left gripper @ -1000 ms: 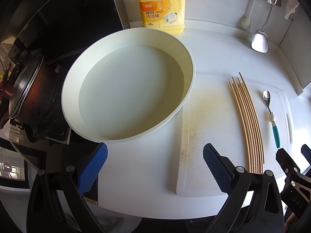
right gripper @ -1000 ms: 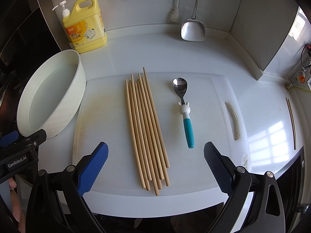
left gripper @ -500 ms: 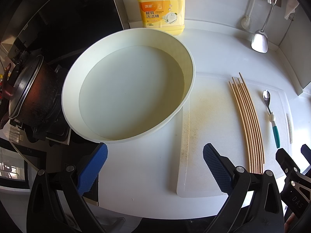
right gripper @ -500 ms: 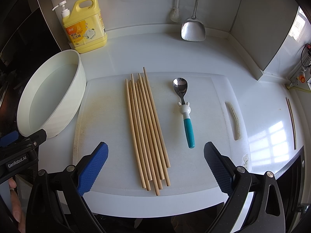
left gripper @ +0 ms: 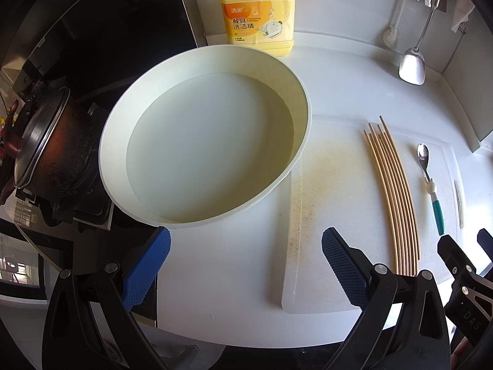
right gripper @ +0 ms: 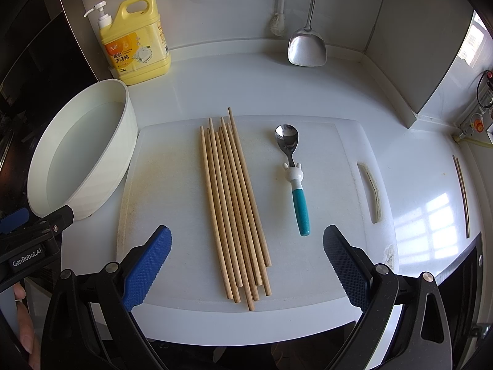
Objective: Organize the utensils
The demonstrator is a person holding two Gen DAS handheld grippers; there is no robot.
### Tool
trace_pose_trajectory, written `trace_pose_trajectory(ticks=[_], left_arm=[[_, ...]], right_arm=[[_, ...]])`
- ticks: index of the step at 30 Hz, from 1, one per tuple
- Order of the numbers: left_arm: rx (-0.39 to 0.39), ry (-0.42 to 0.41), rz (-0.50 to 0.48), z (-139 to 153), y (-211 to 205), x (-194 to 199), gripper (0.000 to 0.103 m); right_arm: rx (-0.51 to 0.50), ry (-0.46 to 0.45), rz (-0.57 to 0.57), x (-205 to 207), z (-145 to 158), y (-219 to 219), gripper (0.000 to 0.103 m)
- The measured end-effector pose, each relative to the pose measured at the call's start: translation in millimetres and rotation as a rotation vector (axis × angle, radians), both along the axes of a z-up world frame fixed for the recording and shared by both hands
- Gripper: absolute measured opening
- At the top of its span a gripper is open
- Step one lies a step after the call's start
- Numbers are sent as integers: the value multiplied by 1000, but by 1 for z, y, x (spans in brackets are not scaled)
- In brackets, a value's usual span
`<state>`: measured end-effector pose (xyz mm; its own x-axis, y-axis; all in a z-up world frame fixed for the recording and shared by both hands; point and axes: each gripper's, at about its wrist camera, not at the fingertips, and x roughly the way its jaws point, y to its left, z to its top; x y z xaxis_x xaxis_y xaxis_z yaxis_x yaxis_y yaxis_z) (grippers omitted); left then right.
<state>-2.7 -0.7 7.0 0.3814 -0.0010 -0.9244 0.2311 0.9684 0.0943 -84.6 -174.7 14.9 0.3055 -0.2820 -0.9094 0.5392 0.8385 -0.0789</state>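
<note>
Several wooden chopsticks (right gripper: pixel 235 206) lie side by side on a white cutting board (right gripper: pixel 172 185); they also show at the right of the left wrist view as chopsticks (left gripper: pixel 393 191). Right of them lies a spoon (right gripper: pixel 292 172) with a teal handle and a white rabbit figure, seen too as the spoon (left gripper: pixel 429 185). My right gripper (right gripper: pixel 246 265) is open just short of the chopsticks' near ends, holding nothing. My left gripper (left gripper: pixel 246 265) is open over the counter in front of a white basin (left gripper: pixel 203 154) of water.
A yellow detergent bottle (right gripper: pixel 135 43) stands at the back left. A metal spatula (right gripper: pixel 308 40) hangs against the back wall. A dark pot (left gripper: pixel 46 148) sits on the stove left of the basin. The white basin (right gripper: pixel 83 151) touches the board's left edge.
</note>
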Motion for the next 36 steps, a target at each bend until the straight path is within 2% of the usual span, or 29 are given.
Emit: trace_pose_trajectory(ticks=[7,14,30,33,36], left_arm=[[-12,-4,-45,3,0,3,97],[-66,-35,-150,5,-18,12,97],[-155,-105,-595,-11,-119,38,97],[-166,-102,-635,-17,-136,38,97],[-177,-93,-614,-25,-153,40,97]], right_arm=[[45,-50,-8,-6,2,-5,94],[-12,-84,-86,-25,5,-6,94],[-33,-145,-292,-72,-22,-21,94],[-40,-161,-292,-72,-25,-28,94],[-56,-187,-274,-71,-30,-35,94]])
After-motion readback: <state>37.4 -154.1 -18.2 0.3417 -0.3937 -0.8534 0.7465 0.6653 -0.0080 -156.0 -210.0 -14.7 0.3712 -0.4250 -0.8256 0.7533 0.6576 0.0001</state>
